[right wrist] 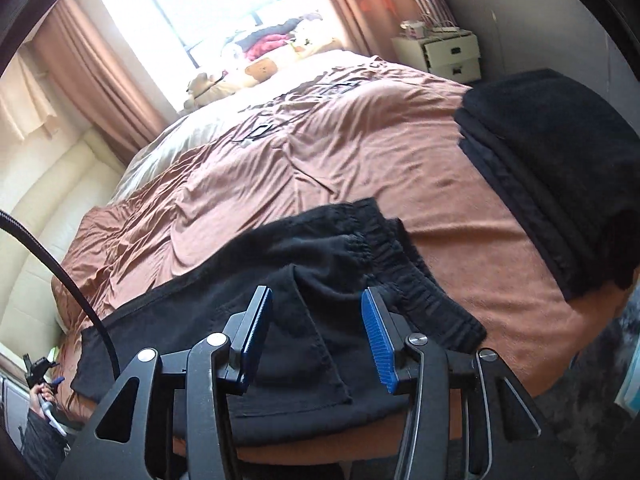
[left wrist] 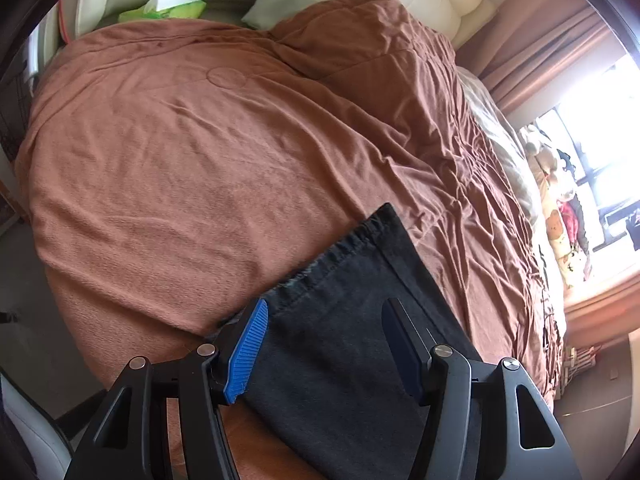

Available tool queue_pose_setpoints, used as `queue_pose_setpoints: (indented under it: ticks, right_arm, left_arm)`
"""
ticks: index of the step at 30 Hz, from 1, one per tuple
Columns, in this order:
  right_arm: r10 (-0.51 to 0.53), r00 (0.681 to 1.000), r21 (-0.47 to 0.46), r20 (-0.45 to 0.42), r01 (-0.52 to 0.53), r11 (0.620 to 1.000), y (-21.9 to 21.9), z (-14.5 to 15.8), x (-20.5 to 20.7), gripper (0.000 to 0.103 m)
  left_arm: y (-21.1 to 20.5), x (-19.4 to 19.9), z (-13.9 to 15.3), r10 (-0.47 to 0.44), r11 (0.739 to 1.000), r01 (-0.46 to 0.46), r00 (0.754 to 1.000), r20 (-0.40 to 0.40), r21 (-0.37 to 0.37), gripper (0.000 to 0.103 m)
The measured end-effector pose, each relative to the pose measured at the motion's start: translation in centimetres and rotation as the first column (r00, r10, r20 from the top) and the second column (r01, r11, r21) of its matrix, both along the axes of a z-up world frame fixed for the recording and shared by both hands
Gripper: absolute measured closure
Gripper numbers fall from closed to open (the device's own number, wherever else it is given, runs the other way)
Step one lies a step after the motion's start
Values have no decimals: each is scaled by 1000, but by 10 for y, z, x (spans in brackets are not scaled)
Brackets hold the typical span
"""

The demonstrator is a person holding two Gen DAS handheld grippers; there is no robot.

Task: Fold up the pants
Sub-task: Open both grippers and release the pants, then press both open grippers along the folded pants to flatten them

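Observation:
Black pants (right wrist: 320,240) lie folded lengthwise on the brown blanket (right wrist: 360,148) near the bed's front edge. Their elastic waistband (right wrist: 400,264) is bunched towards the right. In the left wrist view the hem end of the pants (left wrist: 380,248) lies flat on the blanket. My left gripper (left wrist: 326,308) hangs open above that end, with nothing pressed between its blue pads. My right gripper (right wrist: 316,294) is open too, above the waist part, and its pads are clear of the cloth.
A stack of folded dark clothes (right wrist: 560,168) sits on the bed's right corner. A pillow (left wrist: 280,4) and a green pack (left wrist: 168,6) lie by the cream headboard. A white nightstand (right wrist: 452,56) stands beyond the bed, and plush toys (right wrist: 248,72) line the window. A black cable (right wrist: 60,268) arcs at the left.

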State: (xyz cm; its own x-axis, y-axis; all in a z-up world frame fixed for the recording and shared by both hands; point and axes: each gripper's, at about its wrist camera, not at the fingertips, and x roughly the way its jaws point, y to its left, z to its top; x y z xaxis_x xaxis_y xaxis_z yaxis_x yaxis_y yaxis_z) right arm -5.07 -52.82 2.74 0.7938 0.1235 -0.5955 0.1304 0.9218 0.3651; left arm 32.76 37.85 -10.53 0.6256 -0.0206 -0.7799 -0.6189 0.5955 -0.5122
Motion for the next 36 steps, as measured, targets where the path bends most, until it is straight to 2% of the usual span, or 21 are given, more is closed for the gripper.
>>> queue_pose_setpoints:
  ticks: [6,13,19,31,36]
  right_arm:
    - [163,986,-85,28,-160,983,68,23,55,51]
    - [332,942,-157,-47,-335,929,132,20,121,51]
    - [411,907,-215,-96,-422,881,174,22,167,51]
    - [540,818,-225,-200,-574,787,221,-34,267,51]
    - [588,768,-244,-252,-639,730,243,-48,296,51]
  left_arm:
    - [-29,23,13,-53,999,53,999,1,12,41]
    - [-64,59,25,-114,992,115,993,-17,46,41]
    - [-96,93,20,-175,983,177,984,-44,44,41]
    - [-158,161,-4,-300,951,306,944,-135,28,41]
    - [-168,185,-18,-316,947,322,933,-172,11,41]
